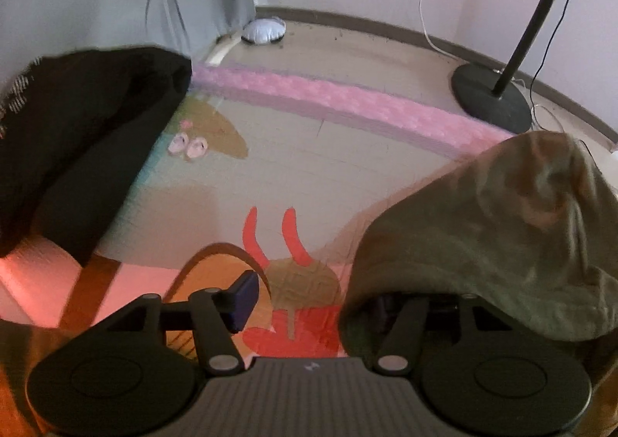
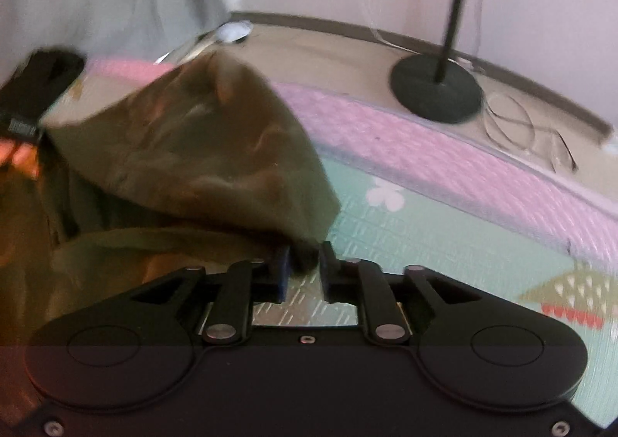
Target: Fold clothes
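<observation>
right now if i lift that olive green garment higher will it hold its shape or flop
Probably flop: the olive green garment already sags in soft folds and drapes over the left gripper. It looks light and thin, so the free edge may swing.

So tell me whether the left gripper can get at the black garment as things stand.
Probably yes: the black garment lies uncovered on the mat, but olive cloth drapes over one side of the left gripper, so it may drag along.

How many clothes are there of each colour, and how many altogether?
Olive-green clothes: 1, the olive garment draped over the tongs.
Black clothes: 1, the black garment lying on the play mat.
Total: 2
</observation>
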